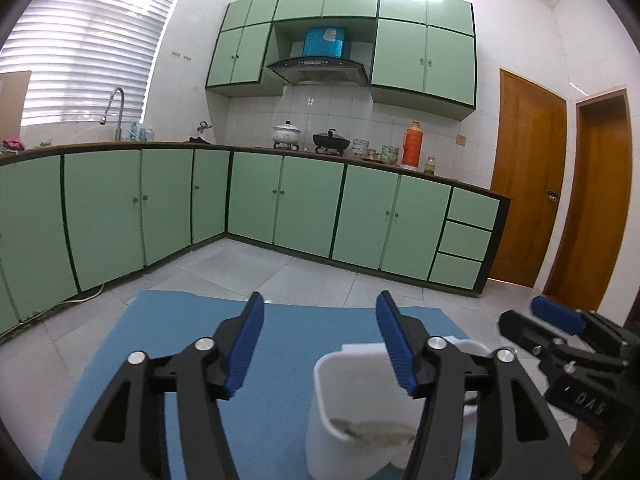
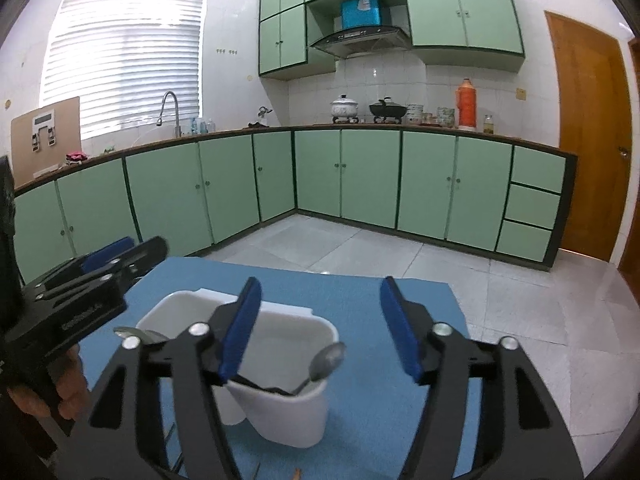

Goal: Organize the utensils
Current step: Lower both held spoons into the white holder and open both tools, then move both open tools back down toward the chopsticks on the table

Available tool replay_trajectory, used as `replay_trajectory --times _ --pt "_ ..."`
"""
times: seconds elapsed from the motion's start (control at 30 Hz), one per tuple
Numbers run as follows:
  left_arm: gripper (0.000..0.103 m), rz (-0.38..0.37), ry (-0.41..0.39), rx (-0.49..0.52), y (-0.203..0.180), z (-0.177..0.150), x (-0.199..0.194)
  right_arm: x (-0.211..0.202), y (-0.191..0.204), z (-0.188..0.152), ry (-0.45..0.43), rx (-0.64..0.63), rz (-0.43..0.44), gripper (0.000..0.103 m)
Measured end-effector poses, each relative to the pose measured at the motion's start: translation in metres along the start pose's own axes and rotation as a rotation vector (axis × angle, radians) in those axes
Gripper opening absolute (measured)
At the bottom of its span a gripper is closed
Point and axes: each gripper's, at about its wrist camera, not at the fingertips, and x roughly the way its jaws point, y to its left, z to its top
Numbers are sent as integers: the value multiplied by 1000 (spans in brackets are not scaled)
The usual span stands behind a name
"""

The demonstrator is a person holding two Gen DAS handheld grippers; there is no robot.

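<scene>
- Left gripper point(image 1: 320, 344) spread wide, nothing between the blue pads point(image 1: 244, 344), nothing held; hangs just above the white holder point(image 1: 340, 400), whose open top sits under and beside the right-hand finger.
- Right gripper point(image 2: 320, 328) likewise spread wide and empty; the white holder point(image 2: 280, 412) lies below and left of the gap, with the left-hand pad point(image 2: 240, 328) crossing in front of its rim.
- White holder stands upright on the blue mat point(image 2: 360, 292), two compartments side by side, open at the top.
- Metal spoon point(image 2: 328, 360) rests in the nearer compartment, bowl end up, leaning over the right rim; dark handle dips inside.
- Second spoon point(image 2: 134, 334) shows at the holder's left rim, partly hidden behind the right gripper's frame; which compartment, cannot tell.
- From the left wrist view, something pale and blurred point(image 1: 372, 428) lies inside the holder; too unclear to name.
- A hand point(image 2: 68, 384) grips the left gripper's black handle, just left of the holder.
- Blue mat spreads beyond the holder toward the pale tiled floor point(image 2: 400, 248).
- Past the mat, well away from the holder: green cabinets point(image 2: 368, 176) under a dark counter point(image 2: 440, 130) carrying a white pot point(image 2: 343, 109), a black wok point(image 2: 387, 111), and an orange flask point(image 2: 466, 104).
- Farther left of those, a faucet point(image 2: 168, 110) below a blinded window point(image 2: 124, 52); to the right, a wooden door point(image 2: 588, 132).
</scene>
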Motion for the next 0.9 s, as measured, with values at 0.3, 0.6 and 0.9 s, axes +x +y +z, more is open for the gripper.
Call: replay_trajectory --times 0.3,0.6,0.9 --pt "89 42 22 17 5 -18 -56 -49 -8 -31 6 11 -43 90" --pt "97 62 110 60 -2 -69 -115 -96 -3 -92 80 22 -54 98" --pt "97 65 205 51 -6 -115 -162 -141 19 -143 156 37 -50 98"
